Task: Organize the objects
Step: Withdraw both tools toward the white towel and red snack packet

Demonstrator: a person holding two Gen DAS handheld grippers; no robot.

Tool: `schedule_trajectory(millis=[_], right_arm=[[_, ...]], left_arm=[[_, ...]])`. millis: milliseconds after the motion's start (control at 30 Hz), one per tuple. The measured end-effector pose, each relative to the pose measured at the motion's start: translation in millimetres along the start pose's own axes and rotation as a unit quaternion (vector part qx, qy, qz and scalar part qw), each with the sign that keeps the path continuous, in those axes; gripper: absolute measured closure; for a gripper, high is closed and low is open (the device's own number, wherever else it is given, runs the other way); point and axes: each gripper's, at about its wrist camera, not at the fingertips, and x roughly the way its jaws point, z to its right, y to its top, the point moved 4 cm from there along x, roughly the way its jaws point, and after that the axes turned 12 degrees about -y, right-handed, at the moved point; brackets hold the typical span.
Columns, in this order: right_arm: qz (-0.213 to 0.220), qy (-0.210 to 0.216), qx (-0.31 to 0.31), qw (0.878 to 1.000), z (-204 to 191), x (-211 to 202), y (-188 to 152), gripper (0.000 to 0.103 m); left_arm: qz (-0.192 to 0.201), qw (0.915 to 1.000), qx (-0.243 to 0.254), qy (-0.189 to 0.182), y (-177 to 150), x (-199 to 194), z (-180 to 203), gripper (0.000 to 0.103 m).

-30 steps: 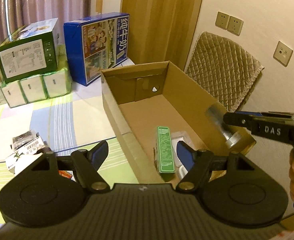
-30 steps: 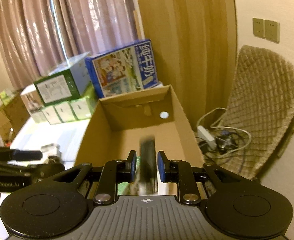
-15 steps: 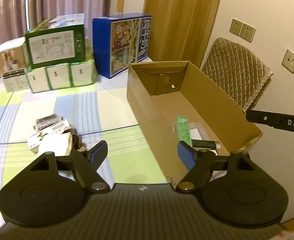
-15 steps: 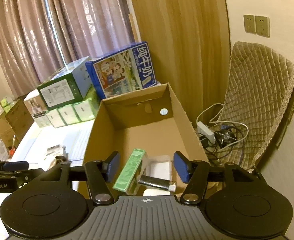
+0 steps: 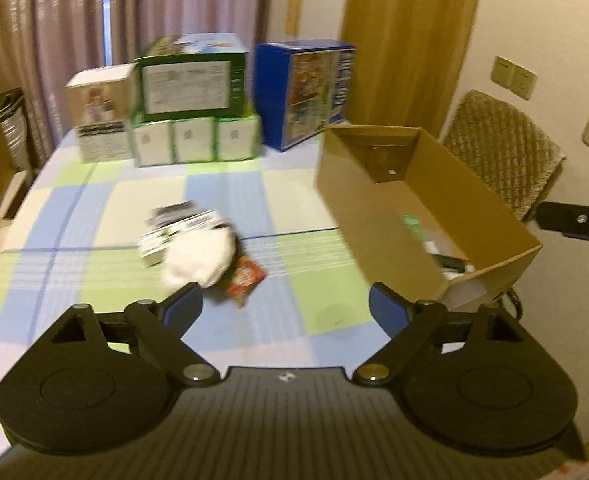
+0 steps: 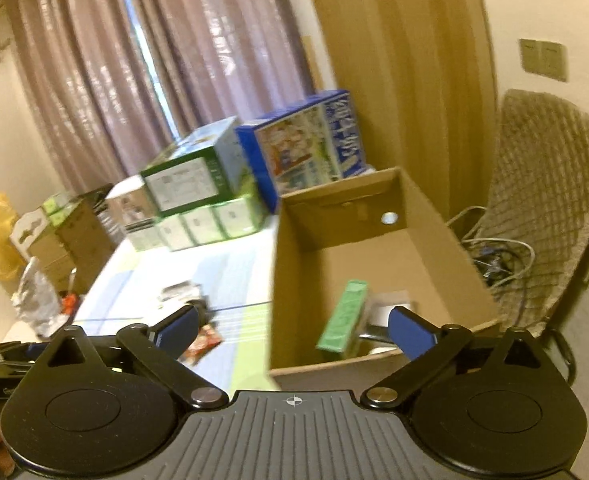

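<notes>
Both wide-open, empty grippers, left gripper (image 5: 285, 306) and right gripper (image 6: 292, 326), have drawn back from the cardboard box (image 6: 426, 240), where the green carton (image 6: 344, 316) lies lengthwise, pointing far, bare floor beyond.

On the counter (image 5: 94, 216), the cardboard box (image 5: 358, 216) sits at 2 o'clock. A small pile of packets (image 5: 198, 248) lies at 11 o'clock. Stacked cartons (image 5: 192, 120) stand behind at 12.

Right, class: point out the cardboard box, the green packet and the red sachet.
cardboard box (image 6: 446, 240): right wrist view, inner right wall.
green packet (image 6: 344, 314): right wrist view, middle of its face.
red sachet (image 5: 244, 280): left wrist view, its centre.
</notes>
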Motion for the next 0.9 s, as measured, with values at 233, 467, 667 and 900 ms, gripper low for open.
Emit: schedule_trajectory(millis=[233,467,667,900], right_arm=[[0.0,0.037,-0.028,0.999,-47.6,-11.9,-10.8,0.002],[-0.012,0.064,-0.046,0.997,-79.9,-11.8,-23.9,0.002],[-0.025,0.071,-0.063,0.995,-100.3,-2.3,-34.5,0.002],[-0.036,0.075,-0.073,0.994,-116.8,12.1,-40.0,0.002]], left_arm=[[0.008,0.9985,-0.034,0.043,-17.6,-33.6,-45.2,0.005],[0.019,0.9966,-0.041,0.069,-21.4,-55.4,-70.4,0.001],[0.022,0.9959,-0.049,0.073,-21.4,-60.9,-84.8,0.001],[0.019,0.9958,-0.053,0.072,-22.8,-58.4,-95.6,0.001]])
